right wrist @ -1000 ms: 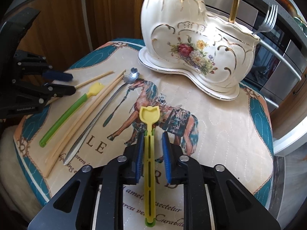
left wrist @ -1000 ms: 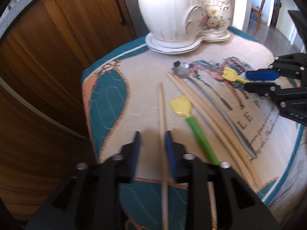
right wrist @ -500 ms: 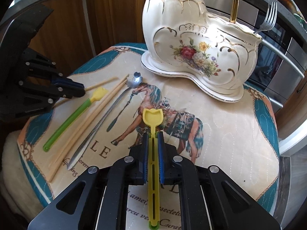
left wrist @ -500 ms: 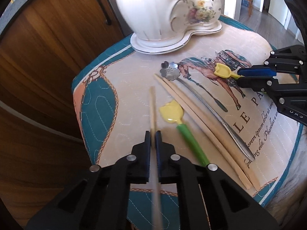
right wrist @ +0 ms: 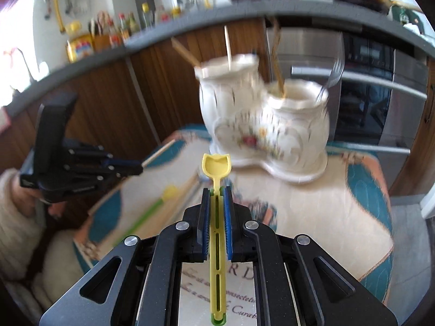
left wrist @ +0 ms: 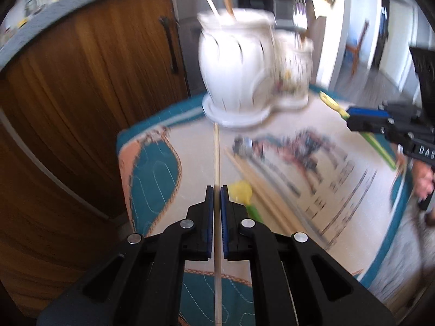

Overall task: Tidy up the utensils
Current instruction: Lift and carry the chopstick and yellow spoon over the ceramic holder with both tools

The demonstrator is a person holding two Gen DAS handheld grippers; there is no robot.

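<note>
Left gripper (left wrist: 216, 190) is clamped tight on a wooden chopstick (left wrist: 216, 152), pads pinching it mid-shaft, tip pointing toward the ceramic utensil holder (left wrist: 244, 65), stick lifted off the quilted table mat (left wrist: 152, 179). Right gripper (right wrist: 216, 191) is closed on a yellow slotted spoon (right wrist: 216, 163), bowl end poking out past the fingertips, handle running back btwn the arms, held above the mat short of the holder (right wrist: 272, 119). Open mat btwn both grippers & the holder base; mat edge drops off at left by the wooden cabinet (left wrist: 68, 95). On the mat: a green-handled yellow spoon (left wrist: 243, 193) w/ handle partly behind the left finger, and a pair of chopsticks (left wrist: 261, 190) beside it. Heavy motion blur; holder's pattern, mat print & the metal piece near the holder base are hard to make out. Sticks & a fork (right wrist: 330, 73) stand in the holder.
</note>
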